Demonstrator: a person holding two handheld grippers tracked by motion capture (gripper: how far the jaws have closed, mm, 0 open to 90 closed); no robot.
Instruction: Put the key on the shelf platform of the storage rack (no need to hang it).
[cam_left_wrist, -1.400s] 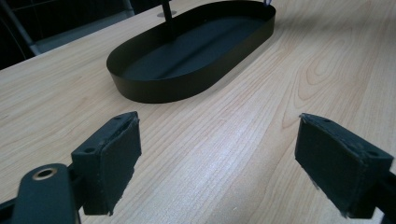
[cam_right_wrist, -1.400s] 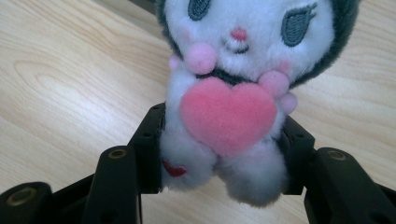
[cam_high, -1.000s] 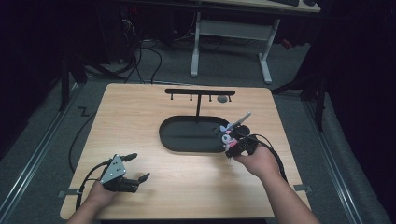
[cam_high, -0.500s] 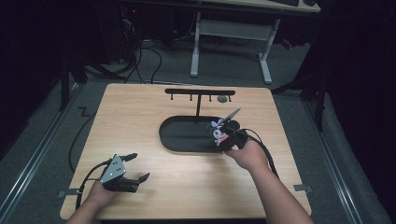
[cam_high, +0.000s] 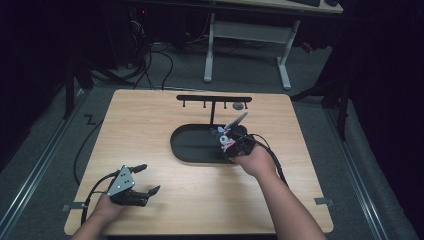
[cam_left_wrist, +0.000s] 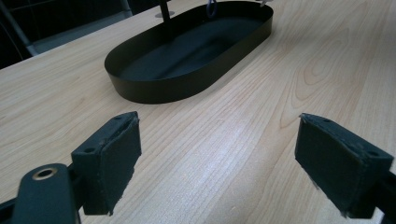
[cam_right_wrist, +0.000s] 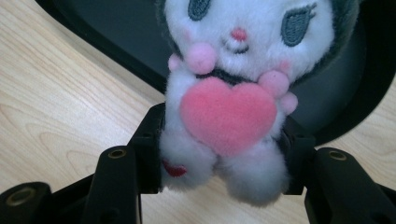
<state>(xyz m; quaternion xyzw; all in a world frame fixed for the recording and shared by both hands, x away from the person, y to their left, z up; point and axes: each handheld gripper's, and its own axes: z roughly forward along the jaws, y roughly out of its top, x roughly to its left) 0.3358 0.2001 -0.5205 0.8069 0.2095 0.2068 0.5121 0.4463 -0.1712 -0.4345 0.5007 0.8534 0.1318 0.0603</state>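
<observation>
A small white plush toy (cam_right_wrist: 224, 88) with a pink heart on its chest is squeezed between the jaws of my right gripper (cam_right_wrist: 219, 149). In the high view the right gripper (cam_high: 231, 141) holds the plush toy (cam_high: 226, 137) over the right end of the black oval tray (cam_high: 192, 145). My left gripper (cam_high: 142, 179) rests near the table's front left corner, jaws wide apart with nothing between them. In the left gripper view its pads (cam_left_wrist: 112, 154) frame bare wood, with the tray (cam_left_wrist: 187, 70) farther off.
A black T-shaped stand (cam_high: 212, 102) with small hooks rises from the tray's far side; a round tag (cam_high: 238, 106) hangs from it. The wooden table (cam_high: 150, 125) has open room on its left half. Cables trail from both grippers.
My right gripper has carried the plush toy leftward, from beyond the tray's right end to above the tray's right end. The left gripper has stayed in place.
</observation>
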